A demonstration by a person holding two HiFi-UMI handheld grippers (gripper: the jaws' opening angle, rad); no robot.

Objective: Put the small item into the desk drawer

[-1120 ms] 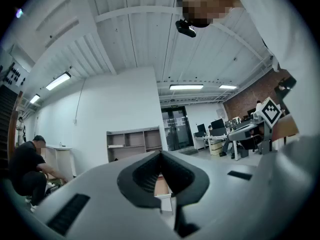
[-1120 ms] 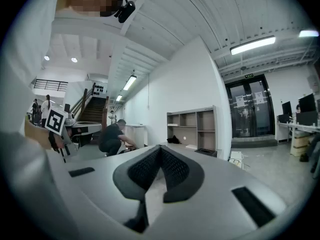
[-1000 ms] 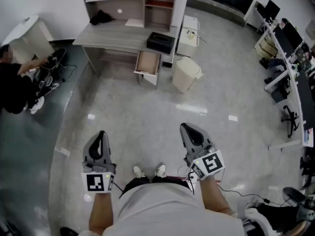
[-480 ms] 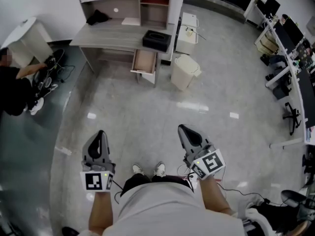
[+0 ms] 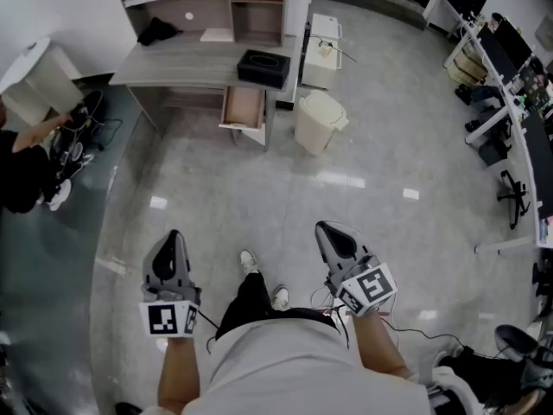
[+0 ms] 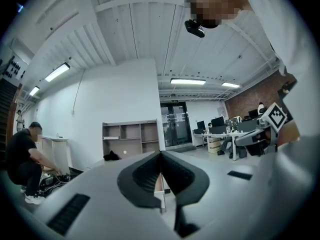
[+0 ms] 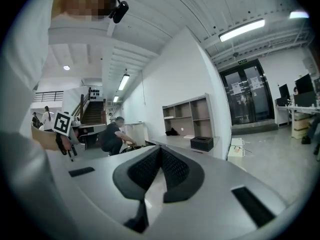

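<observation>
The floor [image 5: 259, 188] is smooth, polished grey stone or concrete, glossy enough to mirror the ceiling lights. The desk [image 5: 190, 63] has a matt grey wood-grain top, and the drawer [image 5: 244, 108] shows pale, bare-looking wood inside. The bin [image 5: 318, 121] looks like smooth cream plastic, and the box [image 5: 264, 67] on the desk is matt black. The left gripper [image 6: 161, 154] and right gripper [image 7: 160, 148] have smooth, matt grey plastic shells with black ribbed pads [image 6: 145, 174]. The person's shirt [image 5: 276, 370] is white cloth.
</observation>
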